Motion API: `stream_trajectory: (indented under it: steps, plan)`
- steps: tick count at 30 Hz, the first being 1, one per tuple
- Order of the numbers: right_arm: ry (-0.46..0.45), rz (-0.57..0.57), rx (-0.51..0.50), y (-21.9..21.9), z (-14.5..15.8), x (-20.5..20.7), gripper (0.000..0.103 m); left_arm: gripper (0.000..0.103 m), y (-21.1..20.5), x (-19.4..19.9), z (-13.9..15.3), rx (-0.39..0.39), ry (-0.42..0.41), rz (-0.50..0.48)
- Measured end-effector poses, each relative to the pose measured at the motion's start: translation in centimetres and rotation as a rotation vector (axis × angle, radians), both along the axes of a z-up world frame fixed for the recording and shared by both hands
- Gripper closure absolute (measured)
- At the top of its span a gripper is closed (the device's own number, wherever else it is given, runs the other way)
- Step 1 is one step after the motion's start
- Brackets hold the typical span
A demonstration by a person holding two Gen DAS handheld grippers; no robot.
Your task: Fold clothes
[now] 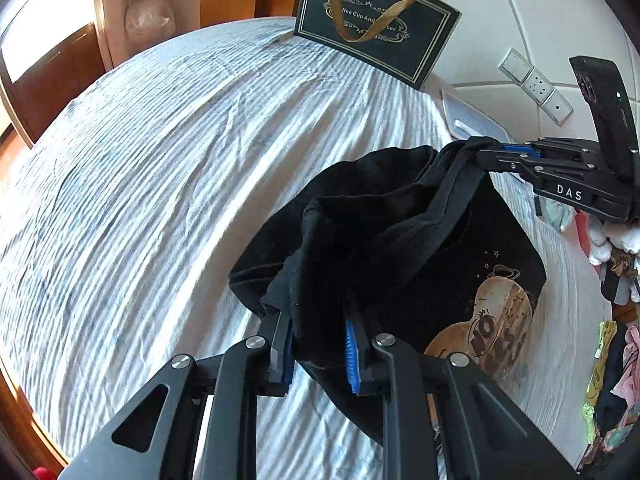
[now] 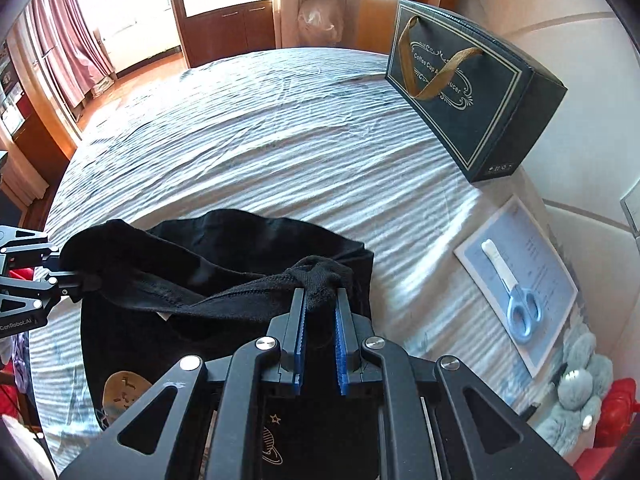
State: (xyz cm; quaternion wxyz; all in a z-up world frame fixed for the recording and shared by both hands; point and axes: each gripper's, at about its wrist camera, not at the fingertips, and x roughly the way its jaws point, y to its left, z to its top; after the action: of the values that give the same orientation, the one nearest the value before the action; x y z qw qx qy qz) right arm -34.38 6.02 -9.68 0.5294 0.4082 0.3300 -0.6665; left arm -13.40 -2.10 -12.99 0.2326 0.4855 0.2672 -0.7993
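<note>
Left gripper (image 1: 320, 344), seen from its own wrist camera, had its two blue-padded fingers (image 1: 352, 360) clamped on a bunched fold of the black T-shirt (image 1: 392, 240), the cloth filling the gap between them. Ahead of its fingertips and to its right the shirt hung down to the striped bedsheet (image 1: 160, 160), with a tan planet print (image 1: 492, 320) showing on the part lying just right of the tool. Further ahead and right, the right gripper (image 1: 494, 152) pinched the other end of the shirt's edge, so the fabric sagged between the two tools. Far beyond the fingertips stood a dark gift bag (image 1: 376, 24) with a gold ribbon handle; its inside could not be seen.

From the right wrist camera, the right gripper (image 2: 321, 300) was closed on a knot of black knit at its fingertips. T-shirt (image 2: 224, 264) stretched away to the tool's left, where the left gripper (image 2: 76, 284) gripped the far end. Below the fingers the shirt rested on the bedsheet (image 2: 260, 128). Ahead and right sat the gift bag (image 2: 476, 92), its contents hidden. Right of the tool, blue scissors (image 2: 512, 292) lay on a paper sheet (image 2: 548, 280)
</note>
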Motion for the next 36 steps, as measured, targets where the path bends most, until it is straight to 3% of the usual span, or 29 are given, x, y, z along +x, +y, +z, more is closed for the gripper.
stream_trajectory:
  steps: [2, 3, 4, 5, 6, 7, 11, 14, 18, 23, 29, 36]
  plan:
    - [-0.032, -0.052, 0.035, -1.9, -1.4, -1.0, 0.085, 0.077, -1.9, -1.0, -1.6, 0.047, -0.024, -0.027]
    - [-0.042, -0.086, 0.044, -2.6, -2.0, -1.5, 0.081, 0.068, -2.2, -1.1, -2.0, 0.069, -0.014, -0.040]
    - [-0.065, -0.120, 0.035, -2.8, -2.3, -2.1, 0.070, 0.050, -2.5, -1.2, -2.4, 0.091, -0.005, -0.053]
    - [-0.099, -0.151, 0.011, -2.7, -2.2, -2.7, 0.056, 0.041, -2.7, -1.2, -2.6, 0.105, 0.006, -0.065]
    - [-0.135, -0.179, -0.021, -2.3, -1.9, -3.1, 0.051, 0.023, -2.6, -0.9, -2.0, 0.082, 0.018, -0.070]
    - [-0.156, -0.205, -0.052, -1.6, -1.2, -3.3, 0.049, 0.021, -2.5, -0.5, -1.4, 0.059, 0.031, -0.075]
    - [-0.200, -0.285, -0.155, 2.8, 1.9, -3.0, 0.048, 0.021, -2.1, 1.3, 1.4, -0.003, 0.080, -0.097]
    - [-0.196, -0.351, -0.177, 7.4, 3.3, -1.2, 0.047, 0.021, -0.6, 2.4, 2.7, -0.096, 0.051, -0.141]
    - [-0.125, -0.473, -0.117, 14.4, 1.9, 4.1, 0.047, 0.021, 2.9, 3.4, 1.8, -0.193, 0.010, -0.225]
    - [-0.254, -0.618, -0.078, 20.4, -2.2, 11.3, 0.048, 0.021, 4.8, 3.8, -0.2, -0.222, -0.033, -0.290]
    - [-0.324, -0.755, -0.118, 20.2, -4.8, 17.5, 0.048, 0.021, 3.6, 2.6, -1.1, -0.294, -0.031, -0.442]
    - [-0.306, -1.053, -0.204, 16.7, -5.8, 21.9, 0.048, 0.021, -0.1, 1.5, -1.9, -0.328, 0.009, -0.700]
